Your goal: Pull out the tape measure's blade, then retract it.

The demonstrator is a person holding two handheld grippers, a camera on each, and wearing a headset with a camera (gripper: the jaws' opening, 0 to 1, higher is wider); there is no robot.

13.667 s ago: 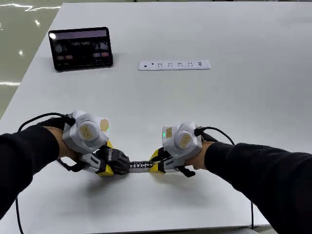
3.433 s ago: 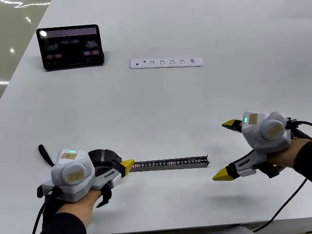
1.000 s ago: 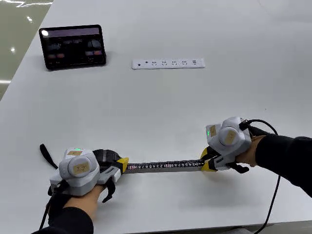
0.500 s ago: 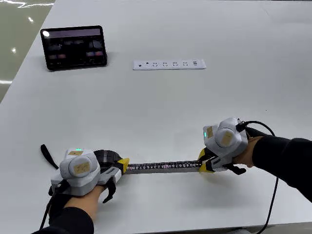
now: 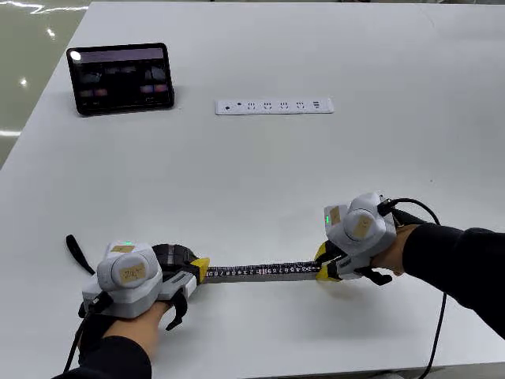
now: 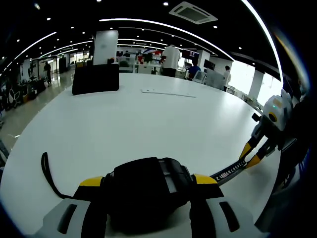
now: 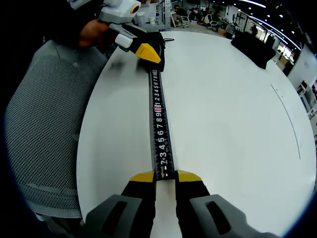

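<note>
Evidently braced on the table (image 5: 316, 174) the tape measure (image 5: 175, 257), clamped in the left gripper (image 6: 148, 180) to anchor it, and pinched the tip of the drawn-out blade (image 7: 159, 124) in the closed right gripper (image 7: 162, 176), seemingly to control its retraction.

Power strip (image 5: 274, 106): white, lying flat.
Tablet (image 5: 122, 77): dark, propped up, left of the power strip.
Table (image 5: 316, 181): white, under the power strip.
</note>
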